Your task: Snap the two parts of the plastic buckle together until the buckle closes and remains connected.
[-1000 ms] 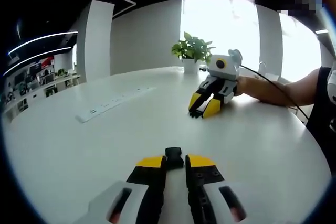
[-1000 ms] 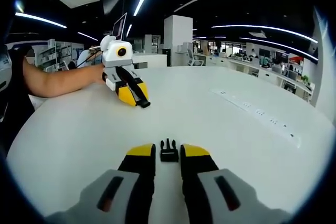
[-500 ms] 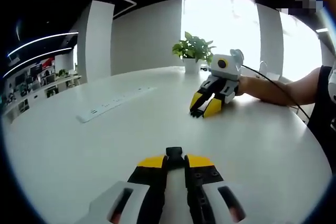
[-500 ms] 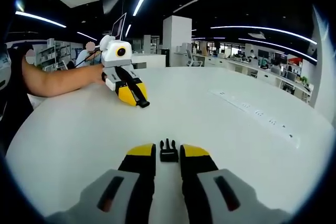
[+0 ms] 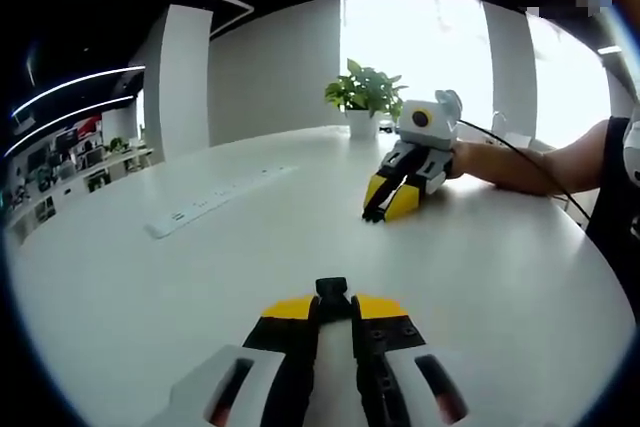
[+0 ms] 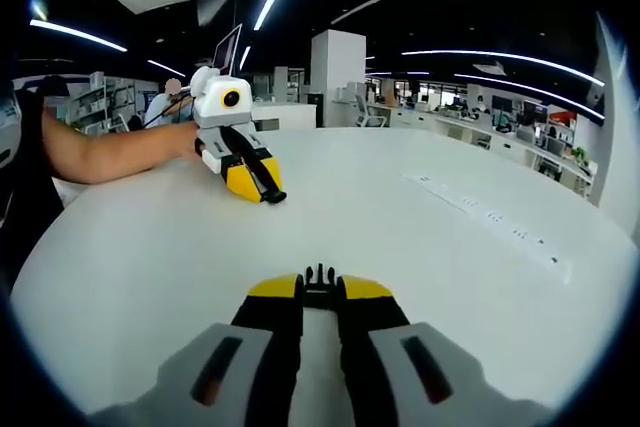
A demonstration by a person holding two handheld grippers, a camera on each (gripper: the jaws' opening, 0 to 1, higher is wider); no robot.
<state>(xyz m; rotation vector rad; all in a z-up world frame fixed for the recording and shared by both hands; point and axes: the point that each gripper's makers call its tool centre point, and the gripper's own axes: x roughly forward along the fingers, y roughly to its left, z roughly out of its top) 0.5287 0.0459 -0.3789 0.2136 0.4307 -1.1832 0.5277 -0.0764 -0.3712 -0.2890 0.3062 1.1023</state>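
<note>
Buckle halves are sitting apart, one at each gripper, on the white round table (image 5: 150, 287). Working left to right: in the left gripper view, the socket half (image 5: 332, 289) is poking out between the yellow tips of the left gripper (image 5: 333, 307), whose jaws are pressing in on it from both sides; most of its body is tucked behind the pads, so its open end is hard to make out. Farther right in that view the right gripper (image 5: 385, 209) is resting tip-down on the table. In the right gripper view, the pronged half (image 6: 320, 277) is being pinched at its base by the right gripper (image 6: 320, 289), jaws nearly together, with only the prong tips showing above them. Judging by size and material, both pieces are likely light, stiff and somewhat slick, so gripping the flat sides, clear of the springy prongs, seems best. Mating faces are too small to read; alignment cannot be told.
</note>
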